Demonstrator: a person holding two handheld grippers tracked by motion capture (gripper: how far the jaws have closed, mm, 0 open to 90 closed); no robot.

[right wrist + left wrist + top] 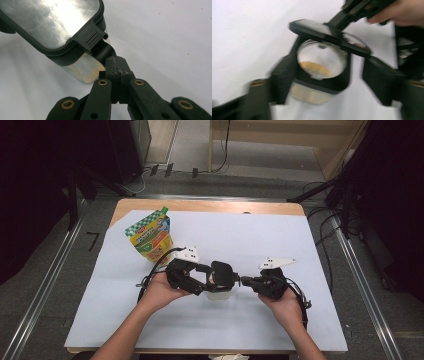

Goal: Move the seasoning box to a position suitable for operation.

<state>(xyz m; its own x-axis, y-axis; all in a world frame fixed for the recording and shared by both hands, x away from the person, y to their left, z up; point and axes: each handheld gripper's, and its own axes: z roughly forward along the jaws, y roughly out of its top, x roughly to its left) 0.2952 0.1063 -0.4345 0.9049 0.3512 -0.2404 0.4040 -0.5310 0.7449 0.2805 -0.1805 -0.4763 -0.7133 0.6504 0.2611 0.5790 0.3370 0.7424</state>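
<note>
Right gripper (pixel 117 75) is clenched on the lid (pixel 50 22) tab; left gripper (pixel 322 82) straddles the jar (pixel 320 62) loosely; clamp the jar firmly near the table's (pixel 300 330) front edge, then lift the lid.

The jar (pixel 319 72) is clear, glossy plastic (lid (pixel 50 22) black-rimmed, shiny). White paper sheet (pixel 250 235), matt, covers the wooden table (pixel 210 206).

The high view looks forward and down over the whole table (pixel 300 270) from well back. Both gripper views sit close (the left one blurred), sharing the lidded jar (pixel 320 62) at frame centre.
</note>
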